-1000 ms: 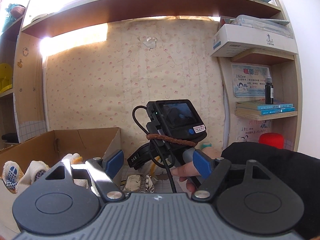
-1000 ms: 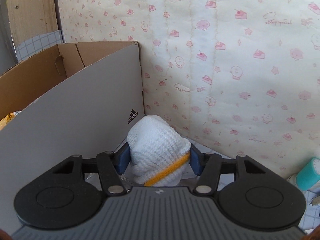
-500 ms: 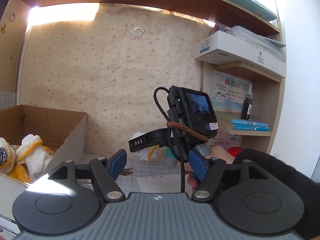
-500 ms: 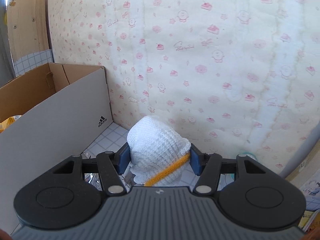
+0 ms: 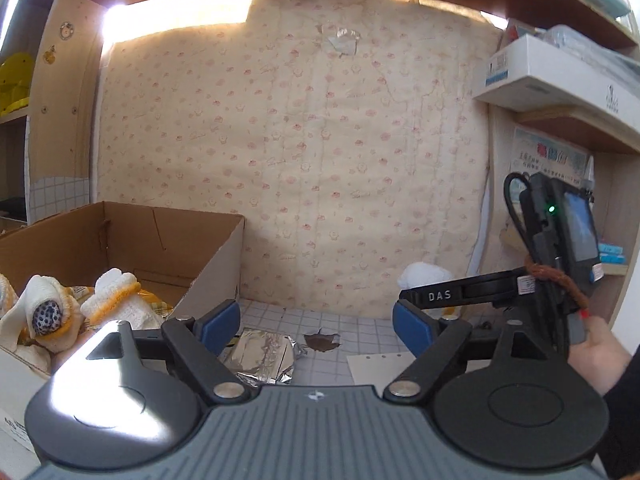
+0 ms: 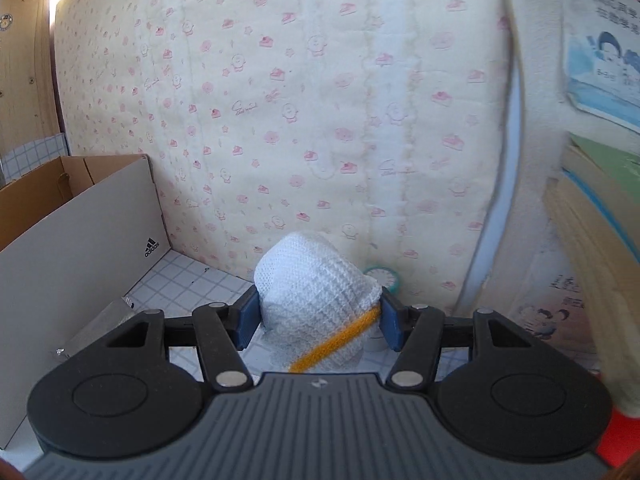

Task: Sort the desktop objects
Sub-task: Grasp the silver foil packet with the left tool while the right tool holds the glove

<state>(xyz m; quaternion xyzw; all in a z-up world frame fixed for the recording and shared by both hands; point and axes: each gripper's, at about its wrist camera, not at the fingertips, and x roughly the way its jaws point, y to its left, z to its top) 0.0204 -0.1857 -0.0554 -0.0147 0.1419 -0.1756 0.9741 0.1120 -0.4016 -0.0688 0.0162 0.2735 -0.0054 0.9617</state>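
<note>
The right tool (image 6: 318, 322) is clenched on a rolled white knit glove (image 6: 316, 280) with a yellow cuff band, holding it above the tiled desk (image 6: 188, 280) near the far wallpapered wall. The left tool (image 5: 316, 324) is released, its blue pads apart and holding nothing, over a crumpled foil wrapper (image 5: 262, 356). To the left, an open cardboard box (image 5: 216, 260) contains more rolled gloves (image 5: 116, 292). A sheet of paper (image 5: 372, 364) lies on the desk to the right.

white knitted cloth glove (image 6: 316, 280), crinkled shiny foil (image 5: 262, 356)
</note>
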